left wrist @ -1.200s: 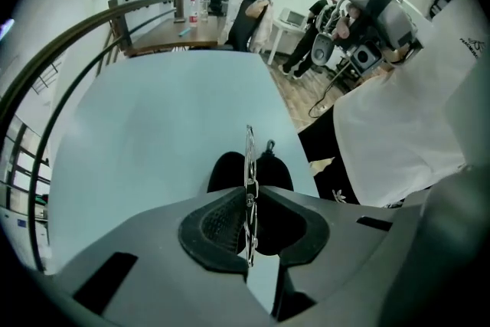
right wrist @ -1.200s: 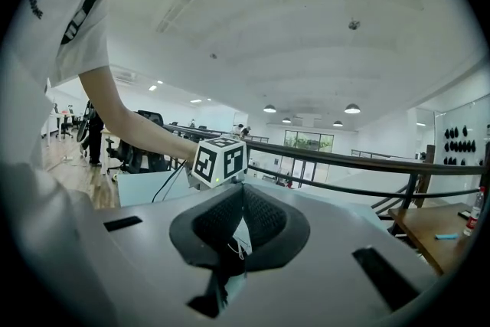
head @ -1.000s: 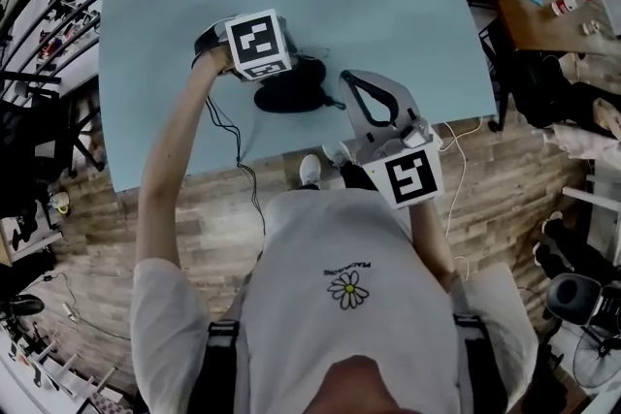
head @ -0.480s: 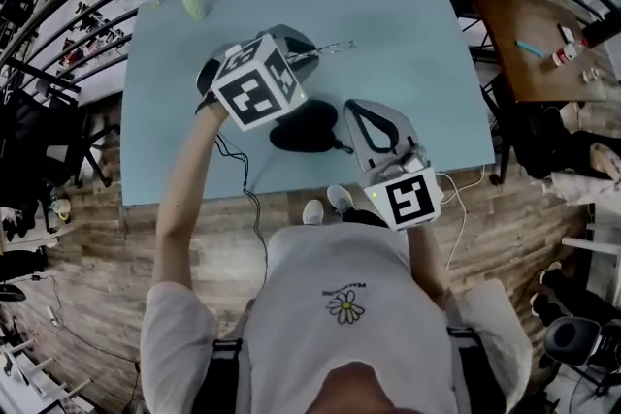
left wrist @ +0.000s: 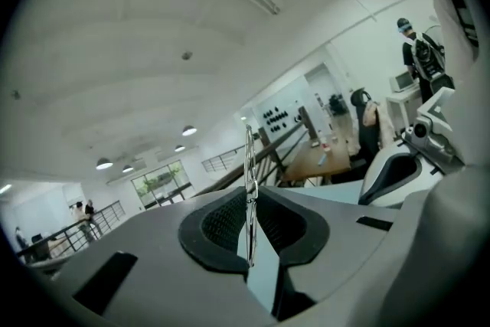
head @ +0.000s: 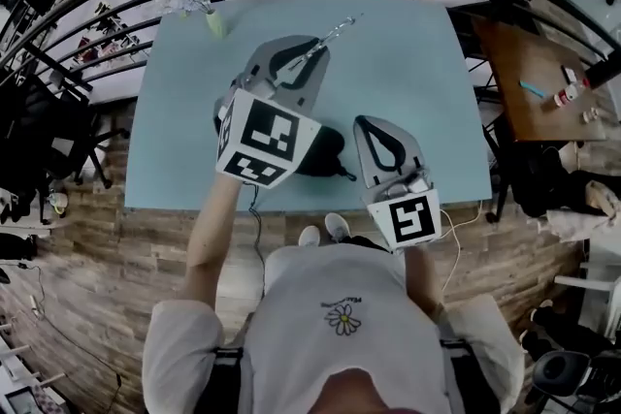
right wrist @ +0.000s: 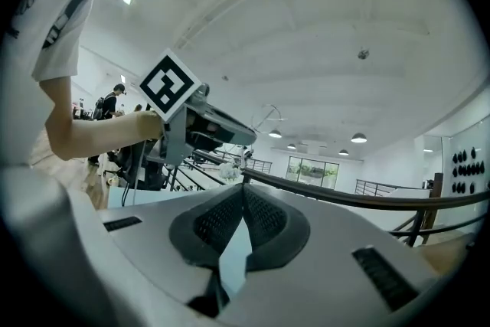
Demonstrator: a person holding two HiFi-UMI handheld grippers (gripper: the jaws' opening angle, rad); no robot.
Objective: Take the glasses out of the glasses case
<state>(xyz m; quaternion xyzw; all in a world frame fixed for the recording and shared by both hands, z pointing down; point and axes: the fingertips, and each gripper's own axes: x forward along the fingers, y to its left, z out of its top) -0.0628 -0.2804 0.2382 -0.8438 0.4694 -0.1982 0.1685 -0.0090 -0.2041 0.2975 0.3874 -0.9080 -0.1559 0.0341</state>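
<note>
- Step: the extraction looks done. The left gripper (left wrist: 249, 191) has its jaws nipped almost together on the glasses (left wrist: 249, 157). The thin metal frame sits edge-on between the pads and sticks up past the tips.
- Head view: the glasses hang in the air off the front of that gripper, over the far half of the blue table (head: 417, 63), well clear of the glasses case (head: 328, 153).
- Case: dark, lying on the table near the front edge, between the two grippers. It's partly behind the left one's marker cube (head: 265, 143), so I can't tell whether the lid is open or closed.
- The right gripper (right wrist: 243, 191) has its jaws together with nothing between the pads. It hovers just right of the case and, as far as I can tell, doesn't touch it.
- Next, my read: only the set-down is left. That calls for a bare patch of table away from the case, a gentle lower with the frame flat, then easing the jaws apart.
- Risk: the grip is on a thin wire part, so the frame could twist or slip. Squeezing harder wouldn't help.
- The right gripper has no job unless the case needs steadying.
- Writing: both marker cubes carry only black-and-white square patterns, no letters.
- There's a small line of print above the daisy on the person's shirt (head: 344, 291), too small to read.
- No brand is visible on the case or the glasses.
</note>
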